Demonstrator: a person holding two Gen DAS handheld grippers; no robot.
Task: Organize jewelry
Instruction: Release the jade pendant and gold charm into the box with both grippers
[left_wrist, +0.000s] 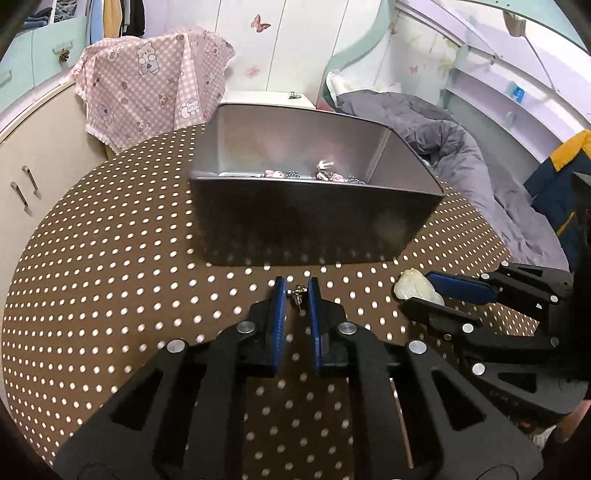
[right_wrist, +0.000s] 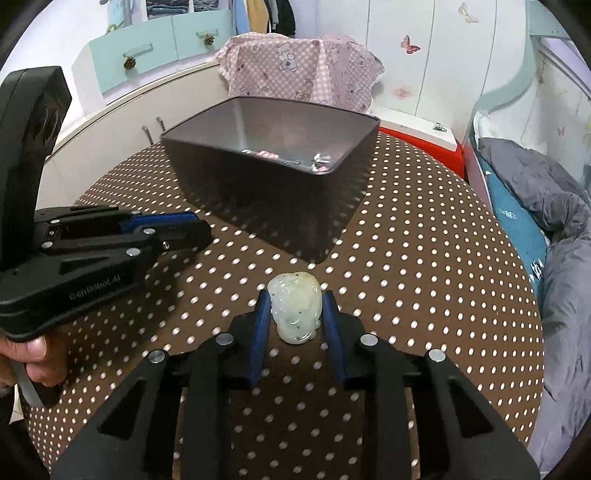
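Note:
A dark metal box (left_wrist: 314, 225) stands on the polka-dot table, with several small jewelry pieces (left_wrist: 325, 173) inside at its bottom. My left gripper (left_wrist: 297, 291) is shut on a small metal earring (left_wrist: 297, 293) just in front of the box. My right gripper (right_wrist: 295, 306) is shut on a pale carved jade pendant (right_wrist: 295, 312) above the table, in front of the box (right_wrist: 273, 184). The pendant also shows in the left wrist view (left_wrist: 415, 288), to the right of the left gripper.
The round table has a brown cloth with white dots (left_wrist: 110, 277). A chair draped in pink checked fabric (left_wrist: 147, 92) stands behind it. A bed with a grey duvet (left_wrist: 461, 155) is at the right, a cabinet (left_wrist: 33, 166) at the left.

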